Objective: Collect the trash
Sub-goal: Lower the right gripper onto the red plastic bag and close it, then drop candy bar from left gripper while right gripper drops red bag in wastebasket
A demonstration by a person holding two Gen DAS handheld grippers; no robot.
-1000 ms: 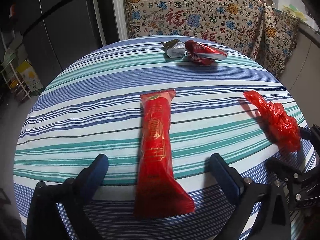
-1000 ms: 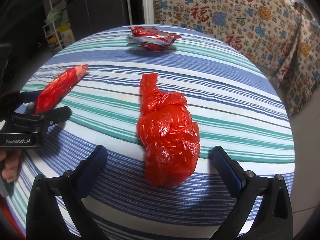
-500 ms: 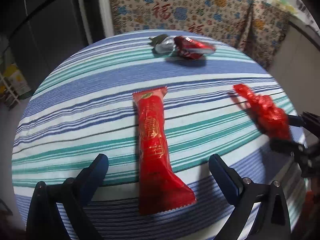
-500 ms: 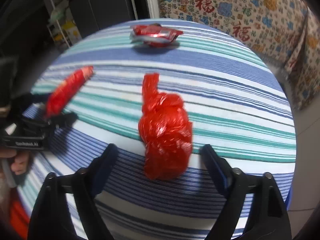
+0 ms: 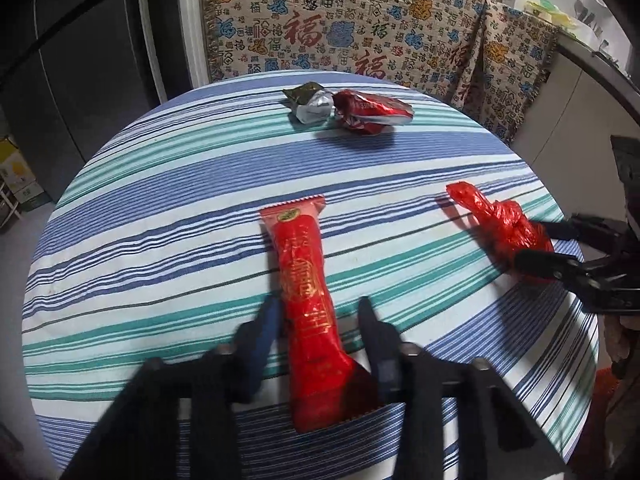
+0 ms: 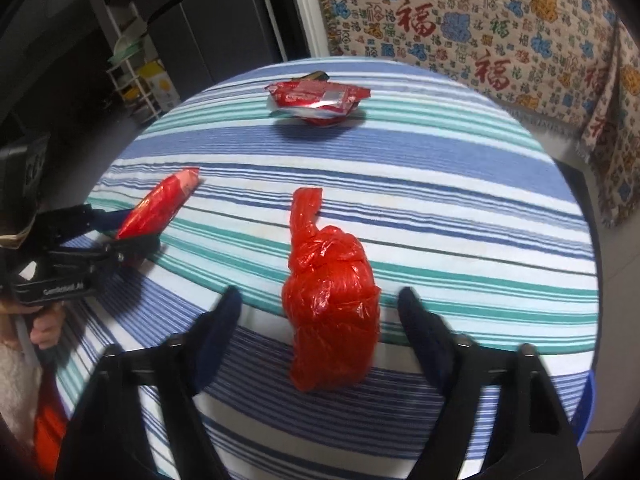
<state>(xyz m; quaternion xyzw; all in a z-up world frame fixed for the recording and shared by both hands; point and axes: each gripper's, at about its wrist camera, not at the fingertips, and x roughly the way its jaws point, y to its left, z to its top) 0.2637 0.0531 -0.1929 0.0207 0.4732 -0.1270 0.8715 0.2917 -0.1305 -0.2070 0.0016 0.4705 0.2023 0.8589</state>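
The round striped counter carries a long red wrapper, a knotted red bag and crumpled foil wrappers.

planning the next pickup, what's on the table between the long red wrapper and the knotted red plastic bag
Nothing: only bare striped tablecloth lies between the long red wrapper and the knotted red plastic bag, as the left wrist view shows.

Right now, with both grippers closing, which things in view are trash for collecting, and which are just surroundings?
Trash to collect:
- long red wrapper, between the closing left gripper jaws
- knotted red plastic bag, between the closing right gripper jaws
- crumpled red packet, far side
- silver foil wrapper beside it

Just surroundings:
- striped tablecloth
- patterned cloth behind
- dark fridge
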